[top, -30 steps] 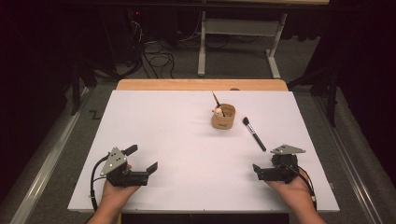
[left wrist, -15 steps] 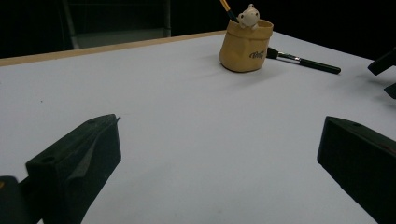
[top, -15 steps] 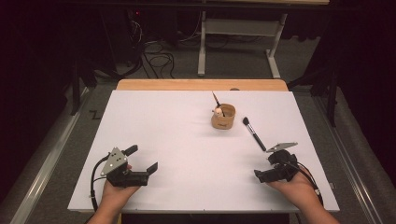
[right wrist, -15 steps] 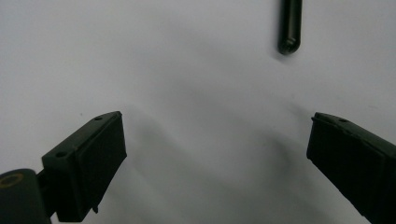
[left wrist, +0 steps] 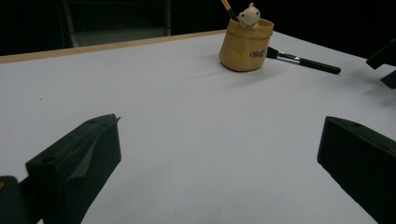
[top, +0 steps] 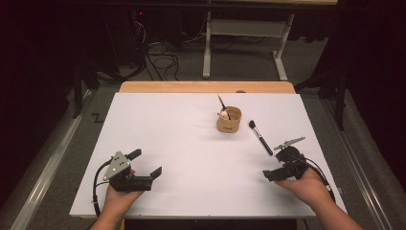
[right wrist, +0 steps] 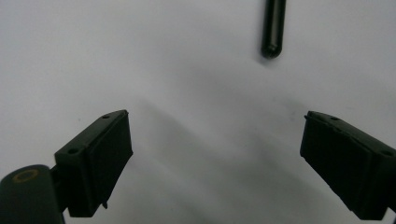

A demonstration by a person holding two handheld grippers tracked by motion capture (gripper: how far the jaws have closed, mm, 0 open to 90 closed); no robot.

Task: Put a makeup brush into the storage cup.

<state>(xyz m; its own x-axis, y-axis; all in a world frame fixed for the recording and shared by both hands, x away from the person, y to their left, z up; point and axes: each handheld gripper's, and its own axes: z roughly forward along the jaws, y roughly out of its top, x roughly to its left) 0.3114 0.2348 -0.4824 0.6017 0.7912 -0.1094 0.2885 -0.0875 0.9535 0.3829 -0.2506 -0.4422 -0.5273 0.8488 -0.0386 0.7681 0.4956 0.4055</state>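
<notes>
Brush (top: 260,137) lies flat on the white table (top: 182,143) right beside the tan pouch (top: 229,120); right gripper (top: 279,165) sits near its handle tip, jaws apart but just been closing, nothing between them.

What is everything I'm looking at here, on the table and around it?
Table: one, white top with a wooden far edge.
Holder: one, tan, far middle of the table; a pencil and a small white figure stick out of it.
Makeup brush: one, black, lying flat right of the holder.
Desk frame: one, pale, on the floor beyond the table.
Cables: several, dark, on the floor.
Left gripper: one, black, open, near left.
Right gripper: one, black, open, just short of the brush handle, jaws just narrowed slightly.
</notes>
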